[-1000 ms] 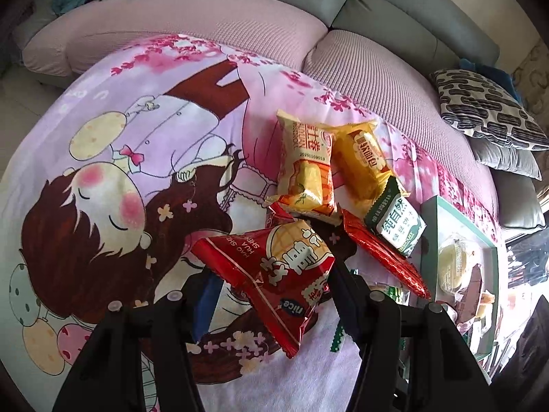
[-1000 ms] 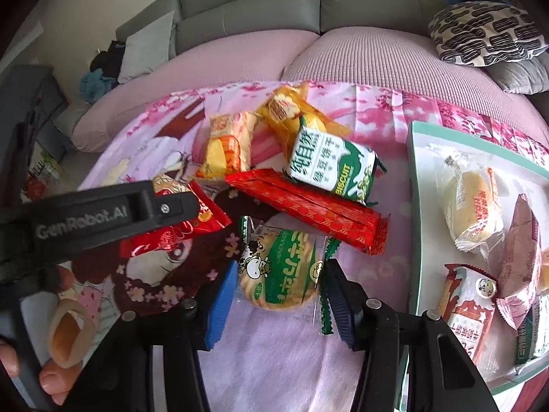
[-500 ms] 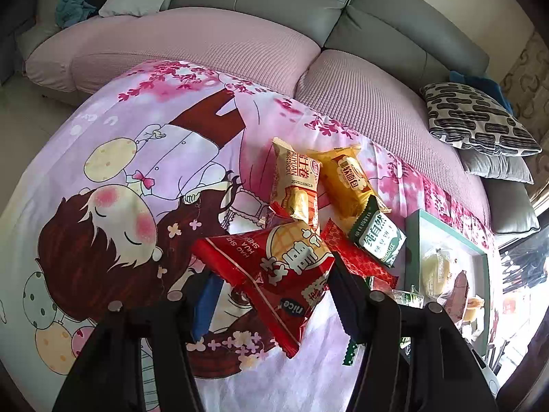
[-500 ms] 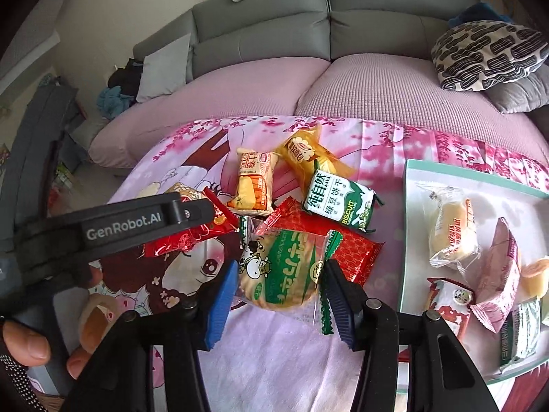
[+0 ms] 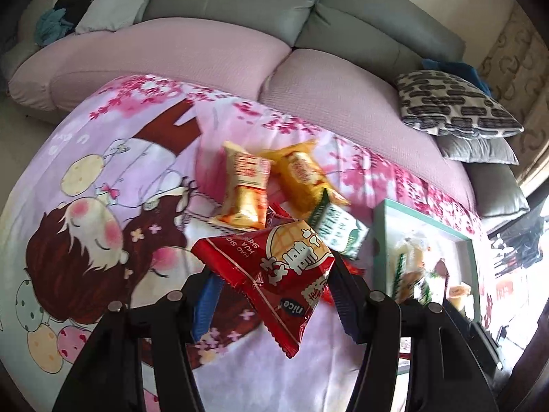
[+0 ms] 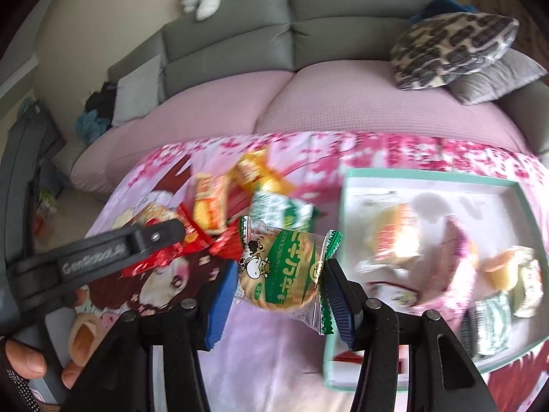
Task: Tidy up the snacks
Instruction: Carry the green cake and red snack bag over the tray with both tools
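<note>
Carrying two packets at once. Left gripper [image 5: 272, 300] pinching the red wafer packet [image 5: 274, 274] between its blue pads, packet lifted clear of the cartoon blanket [image 5: 103, 178]. Right gripper [image 6: 279, 304] pinching the green cookie packet [image 6: 284, 274] by its clear wrapper edges, likewise lifted, hanging just at the near left corner of the teal tray [image 6: 429, 173].

Judging progress as partway through. Already lying in the tray, at 3 o'clock in the right wrist view: several wrapped snacks, blurred, among them a pale bun packet [image 6: 391, 240] and a green-and-white packet [image 6: 490, 322]; exact count hard to tell.

Still waiting on the blanket, at 12 o'clock from the left gripper: a cream-and-orange packet [image 5: 247, 185], a yellow packet [image 5: 302, 178] touching it at 3 o'clock, a green-and-white biscuit packet [image 5: 338, 228] partly over the yellow one's lower end, and a sliver of a long red packet [image 5: 355, 269] peeking out behind the held wafer.

Remaining, by this reading: setting both held packets into the tray, then fetching those four from the pile. Crinkly film held only at the edges, so possibly slipping if swung quickly.
</note>
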The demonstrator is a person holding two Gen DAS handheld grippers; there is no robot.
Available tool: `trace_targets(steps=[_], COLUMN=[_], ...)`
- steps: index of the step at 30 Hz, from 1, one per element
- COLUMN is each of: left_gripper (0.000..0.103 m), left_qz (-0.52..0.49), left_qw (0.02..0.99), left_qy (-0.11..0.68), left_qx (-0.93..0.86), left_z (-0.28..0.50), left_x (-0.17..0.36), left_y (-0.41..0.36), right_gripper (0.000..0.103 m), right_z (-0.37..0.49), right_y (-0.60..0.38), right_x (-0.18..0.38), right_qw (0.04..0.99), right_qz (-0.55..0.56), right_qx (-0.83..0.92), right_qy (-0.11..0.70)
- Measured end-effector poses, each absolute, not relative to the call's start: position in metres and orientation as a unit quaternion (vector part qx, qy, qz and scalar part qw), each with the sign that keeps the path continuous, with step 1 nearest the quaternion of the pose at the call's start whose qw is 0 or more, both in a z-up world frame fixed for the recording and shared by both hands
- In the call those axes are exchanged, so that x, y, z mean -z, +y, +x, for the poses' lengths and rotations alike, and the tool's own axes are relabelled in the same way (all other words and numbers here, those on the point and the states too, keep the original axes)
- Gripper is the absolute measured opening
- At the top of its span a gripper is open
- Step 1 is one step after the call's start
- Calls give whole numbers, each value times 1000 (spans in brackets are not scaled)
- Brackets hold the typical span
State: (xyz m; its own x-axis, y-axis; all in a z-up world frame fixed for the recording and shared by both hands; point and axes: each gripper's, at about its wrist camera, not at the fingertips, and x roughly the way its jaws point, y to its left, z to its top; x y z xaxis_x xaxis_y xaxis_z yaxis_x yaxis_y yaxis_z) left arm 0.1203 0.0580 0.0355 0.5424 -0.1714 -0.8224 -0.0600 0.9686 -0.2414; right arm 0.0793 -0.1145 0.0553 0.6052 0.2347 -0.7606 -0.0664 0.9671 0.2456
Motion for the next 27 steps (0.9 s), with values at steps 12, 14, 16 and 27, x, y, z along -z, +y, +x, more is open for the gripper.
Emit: trace_targets(steps=[12, 14, 16, 27], left_gripper=[61, 61, 61, 61], left_qz=[-74, -64, -51, -16], left_qw=[871, 871, 873, 867], left_qy=[475, 473, 469, 472], left_qx=[100, 113, 124, 157], left_z=[120, 120, 120, 149], left_x=[-42, -44, -46, -44], left_y=[-16, -28, -41, -110], right_gripper=[55, 55, 55, 55], right_z=[77, 76, 77, 82], right_y=[-227, -242, -259, -311], right_x=[-62, -61, -59, -43], right_qw=[895, 894, 893, 889], right_qz=[156, 164, 171, 193], right_qx=[37, 54, 69, 123], right_qy=[416, 412, 411, 397])
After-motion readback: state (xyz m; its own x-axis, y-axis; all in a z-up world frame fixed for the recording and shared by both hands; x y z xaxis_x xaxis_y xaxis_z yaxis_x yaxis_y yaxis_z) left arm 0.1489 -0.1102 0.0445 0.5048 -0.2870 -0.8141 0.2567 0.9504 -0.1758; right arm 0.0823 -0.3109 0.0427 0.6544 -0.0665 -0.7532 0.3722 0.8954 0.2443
